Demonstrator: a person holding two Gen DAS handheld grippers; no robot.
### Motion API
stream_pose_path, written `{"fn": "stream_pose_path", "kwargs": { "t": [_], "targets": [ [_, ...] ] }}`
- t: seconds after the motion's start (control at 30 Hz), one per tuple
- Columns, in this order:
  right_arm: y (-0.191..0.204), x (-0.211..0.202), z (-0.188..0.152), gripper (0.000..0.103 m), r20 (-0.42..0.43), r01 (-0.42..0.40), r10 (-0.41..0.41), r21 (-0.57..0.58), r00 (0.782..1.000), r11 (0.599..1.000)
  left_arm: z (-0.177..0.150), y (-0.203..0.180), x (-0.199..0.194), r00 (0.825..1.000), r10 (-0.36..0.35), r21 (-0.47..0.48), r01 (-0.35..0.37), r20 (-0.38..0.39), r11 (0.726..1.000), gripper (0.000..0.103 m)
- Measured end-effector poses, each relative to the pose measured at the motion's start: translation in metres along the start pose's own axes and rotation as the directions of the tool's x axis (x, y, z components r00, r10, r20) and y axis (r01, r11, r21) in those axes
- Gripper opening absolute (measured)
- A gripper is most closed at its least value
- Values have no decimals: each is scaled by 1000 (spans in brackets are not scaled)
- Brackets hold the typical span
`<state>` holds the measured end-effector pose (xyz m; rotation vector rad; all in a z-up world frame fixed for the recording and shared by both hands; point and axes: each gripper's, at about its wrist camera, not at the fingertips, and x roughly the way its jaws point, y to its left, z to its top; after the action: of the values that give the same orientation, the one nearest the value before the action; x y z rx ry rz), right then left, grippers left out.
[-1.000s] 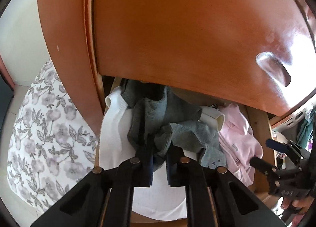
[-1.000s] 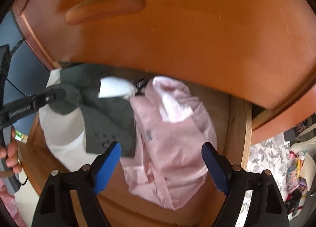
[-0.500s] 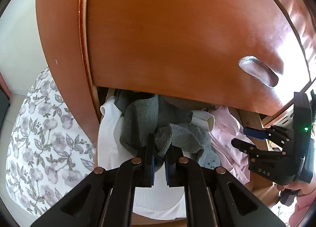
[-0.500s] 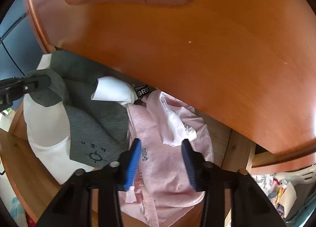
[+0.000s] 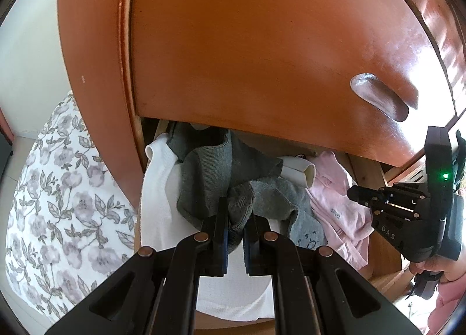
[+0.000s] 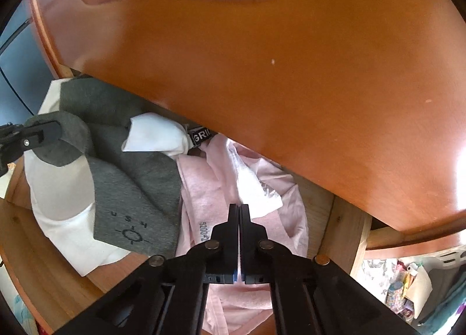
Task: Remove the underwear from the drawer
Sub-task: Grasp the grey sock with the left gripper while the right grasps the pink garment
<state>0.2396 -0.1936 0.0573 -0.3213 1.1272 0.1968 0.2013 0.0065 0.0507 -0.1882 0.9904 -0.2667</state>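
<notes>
Open wooden drawer (image 6: 346,227) beneath the orange-brown drawer front (image 5: 262,43); left gripper (image 5: 234,218) clamped on a fold of grey knit underwear (image 5: 209,177) at 12 o'clock; right gripper (image 6: 238,212), jaws just closed, pinching pink cotton underwear (image 6: 204,189), at 3 o'clock of the grey, both over a white garment (image 5: 160,195)
</notes>
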Motion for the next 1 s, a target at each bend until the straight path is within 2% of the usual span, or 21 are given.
{"fn": "stream_pose_path", "kwargs": {
  "t": [0.27,0.47,0.63,0.7,0.77,0.83,0.93,1.0],
  "targets": [
    [9,-41,-28,0,51,-4,3,3,999,1000,-7,-6,-12,1000,-15,0,15,12,1000,8],
    [18,-61,-45,0,15,-59,59,7,998,998,-10,-7,-31,998,-39,-15,40,50,999,8],
    [15,-55,-60,1,-44,-44,44,4,998,999,-12,-7,-59,991,-71,-25,75,117,997,7],
    [9,-52,-65,5,-72,-60,62,28,996,998,-14,-7,-71,986,-84,-24,88,144,996,7],
    [5,-51,-70,22,-91,-51,54,36,994,998,-15,-7,-79,982,-90,-22,95,164,995,7],
    [0,-51,-72,30,-103,-35,38,34,994,999,-17,-7,-88,978,-98,-20,103,183,994,7],
    [-9,-54,-80,33,-121,-35,39,39,992,999,-20,-9,-91,976,-107,-21,114,192,993,7],
    [-15,-50,-83,46,-140,-26,29,24,990,999,-22,-8,-91,975,-111,-24,118,191,993,7]
  ]
}}
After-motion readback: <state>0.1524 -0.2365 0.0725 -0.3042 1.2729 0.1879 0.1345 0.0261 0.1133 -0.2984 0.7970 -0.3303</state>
